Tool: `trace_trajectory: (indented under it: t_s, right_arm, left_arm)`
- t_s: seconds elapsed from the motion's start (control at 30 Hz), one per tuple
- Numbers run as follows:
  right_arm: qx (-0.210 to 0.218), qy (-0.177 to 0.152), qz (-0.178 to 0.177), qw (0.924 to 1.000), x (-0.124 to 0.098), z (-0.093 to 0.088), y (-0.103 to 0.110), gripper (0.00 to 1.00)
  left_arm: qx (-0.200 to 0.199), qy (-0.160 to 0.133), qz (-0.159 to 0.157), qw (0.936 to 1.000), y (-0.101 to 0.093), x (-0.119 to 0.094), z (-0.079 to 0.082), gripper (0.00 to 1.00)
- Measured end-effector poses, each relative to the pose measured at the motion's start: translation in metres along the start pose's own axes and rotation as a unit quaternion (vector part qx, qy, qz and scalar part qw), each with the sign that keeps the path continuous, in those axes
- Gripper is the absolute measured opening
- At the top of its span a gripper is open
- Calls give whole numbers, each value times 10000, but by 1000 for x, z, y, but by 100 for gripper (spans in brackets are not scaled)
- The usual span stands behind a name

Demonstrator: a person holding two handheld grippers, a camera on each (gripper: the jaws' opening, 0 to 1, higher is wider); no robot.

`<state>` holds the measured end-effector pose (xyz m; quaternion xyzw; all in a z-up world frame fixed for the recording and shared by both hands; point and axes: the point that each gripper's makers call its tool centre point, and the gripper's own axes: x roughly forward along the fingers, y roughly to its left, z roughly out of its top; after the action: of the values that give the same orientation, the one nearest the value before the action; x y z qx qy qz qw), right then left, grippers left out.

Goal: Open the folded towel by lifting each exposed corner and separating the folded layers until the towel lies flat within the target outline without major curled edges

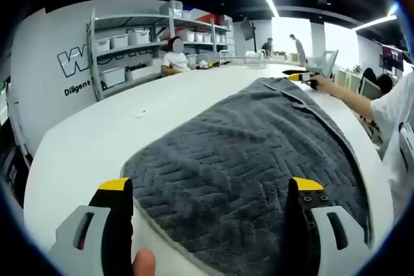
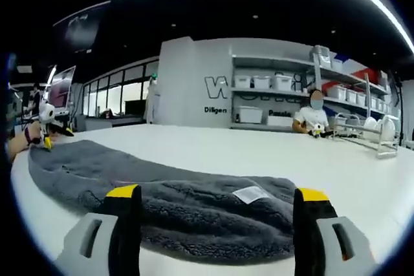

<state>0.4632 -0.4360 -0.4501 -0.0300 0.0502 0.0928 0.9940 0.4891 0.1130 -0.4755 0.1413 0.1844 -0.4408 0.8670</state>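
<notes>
A grey towel (image 1: 252, 166) lies spread along a white table (image 1: 84, 147), filling the centre and lower right of the left gripper view, where the left gripper (image 1: 210, 192) hovers at its near edge with jaws wide apart, clamped on nothing. In the right gripper view the right gripper (image 2: 217, 201) sits at the bottom of the frame, jaws apart, over the towel's edge beside a white label (image 2: 251, 193). Storage shelves (image 2: 278, 98) line the wall at upper right, where a seated person (image 2: 312, 118) sits.
</notes>
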Motion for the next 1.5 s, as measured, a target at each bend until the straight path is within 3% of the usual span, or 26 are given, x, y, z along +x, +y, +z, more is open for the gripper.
trace_trajectory:
  t_s: [0.3,0.47,0.6,0.7,0.8,0.9,1.03,1.17,1.27,1.4,1.5]
  right_arm:
    - [-139,-8,-259,9996,4,0,-16,83]
    - [-720,128,-685,9950,4,-3,-34,66]
    - [-984,168,-657,9928,5,-3,-30,56]
    - [-1474,260,-791,9856,5,-3,-33,46]
    - [-1654,292,-874,9819,6,-2,-35,34]
    - [-1863,375,-1039,9763,7,-3,-40,33]
    - [-1843,359,-1020,9769,9,-3,-42,31]
    - [-1340,283,-728,9879,10,-7,-34,31]
    - [-1286,282,-558,9897,13,-8,-30,31]
    - [-1593,588,-327,9849,23,-19,-18,29]
    - [-1634,588,-266,9844,26,-20,-14,24]
  left_arm:
    - [31,60,14,10000,0,1,-2,98]
    - [72,77,-22,9999,-3,3,-2,98]
    - [94,120,-59,9999,-5,4,-4,98]
    - [107,126,-69,9998,-6,4,-4,98]
    - [96,126,-57,9999,-6,4,-4,98]
    - [85,134,-46,9999,-7,4,-5,98]
    - [92,151,-48,9998,-6,5,-5,98]
    - [90,146,-51,9998,-7,5,-5,98]
    - [86,149,-60,9998,-8,5,-5,98]
    - [95,151,-68,9998,-8,5,-5,98]
    - [100,153,-65,9998,-8,5,-5,98]
